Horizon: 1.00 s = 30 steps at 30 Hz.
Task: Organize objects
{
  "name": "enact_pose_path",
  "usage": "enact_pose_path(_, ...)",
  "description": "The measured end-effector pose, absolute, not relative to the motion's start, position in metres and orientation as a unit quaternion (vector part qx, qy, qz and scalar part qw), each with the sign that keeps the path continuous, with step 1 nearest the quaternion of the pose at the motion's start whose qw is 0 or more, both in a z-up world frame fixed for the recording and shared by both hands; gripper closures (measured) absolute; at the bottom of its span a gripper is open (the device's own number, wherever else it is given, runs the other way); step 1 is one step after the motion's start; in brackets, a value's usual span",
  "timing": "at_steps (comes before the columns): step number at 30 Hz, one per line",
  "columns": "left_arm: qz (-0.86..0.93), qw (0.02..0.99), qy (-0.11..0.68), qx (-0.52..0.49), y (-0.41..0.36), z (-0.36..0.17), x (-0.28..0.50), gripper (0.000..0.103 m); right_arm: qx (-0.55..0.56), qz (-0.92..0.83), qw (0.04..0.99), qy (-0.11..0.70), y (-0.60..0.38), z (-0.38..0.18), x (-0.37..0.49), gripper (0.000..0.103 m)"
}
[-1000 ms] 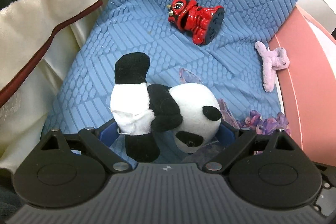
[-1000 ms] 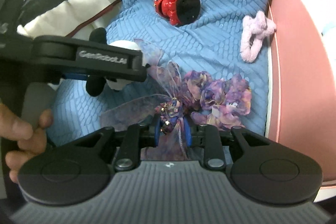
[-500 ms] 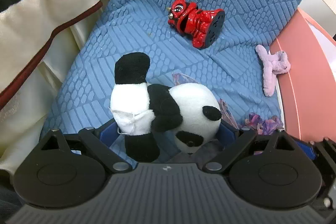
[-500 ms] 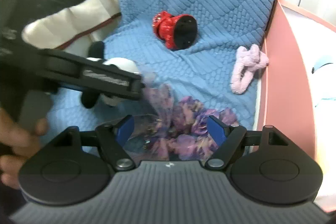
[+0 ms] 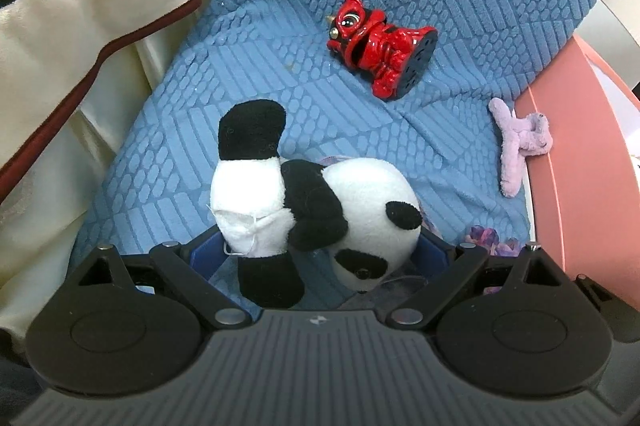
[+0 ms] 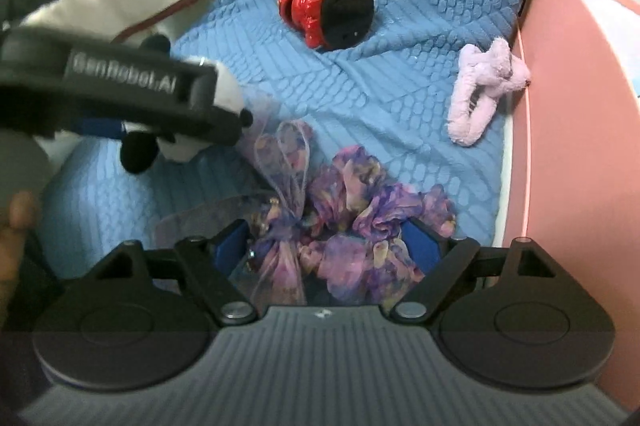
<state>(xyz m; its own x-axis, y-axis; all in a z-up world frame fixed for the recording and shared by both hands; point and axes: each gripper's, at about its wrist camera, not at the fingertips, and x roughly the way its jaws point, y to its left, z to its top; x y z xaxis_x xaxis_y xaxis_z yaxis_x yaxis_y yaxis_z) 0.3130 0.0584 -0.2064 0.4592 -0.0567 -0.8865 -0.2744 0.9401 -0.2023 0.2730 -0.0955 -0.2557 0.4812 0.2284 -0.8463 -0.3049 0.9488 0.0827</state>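
A plush panda [image 5: 316,204] lies between the fingers of my left gripper [image 5: 318,250], which is shut on it; it also shows in the right wrist view [image 6: 184,142] behind the left gripper's body [image 6: 120,90]. A purple floral hair bow with scrunchie [image 6: 340,222] lies on the blue textured mat [image 6: 360,94] between the wide-open fingers of my right gripper [image 6: 326,246]. A red lion figurine [image 5: 380,46] lies on its side farther back, also in the right wrist view [image 6: 324,10]. A lilac plush hair clip [image 6: 484,90] lies at the mat's right edge.
A pink board [image 6: 568,146] borders the mat on the right. A cream, black and red blanket [image 5: 80,46] is heaped on the left. A hand [image 6: 16,226] holds the left gripper's handle.
My right gripper has opened and let go of the purple bow, which now lies on the mat between its fingers. My left gripper still holds the panda, barely moved.
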Motion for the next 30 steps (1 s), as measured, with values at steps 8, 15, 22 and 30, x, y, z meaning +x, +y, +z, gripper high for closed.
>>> enact_pose_path(8, 0.062, 0.843, 0.509, -0.163, 0.064, -0.201, 0.313, 0.007, -0.068, 0.130, 0.872, 0.467, -0.093, -0.256, 0.270, 0.053)
enact_pose_path(15, 0.048, 0.848, 0.502, -0.162, 0.062, -0.195, 0.314, 0.007, -0.033, 0.097, 0.879, 0.466, -0.108, -0.255, 0.278, 0.085)
enact_pose_path(22, 0.041, 0.855, 0.488, -0.172, 0.066, -0.188, 0.305, 0.007, -0.003, 0.106, 0.884, 0.455, -0.111, -0.235, 0.278, 0.085)
enact_pose_path(30, 0.029, 0.850, 0.496, -0.174, 0.062, -0.189, 0.304, 0.007, 0.001, 0.113, 0.881, 0.459, -0.112, -0.218, 0.278, 0.085)
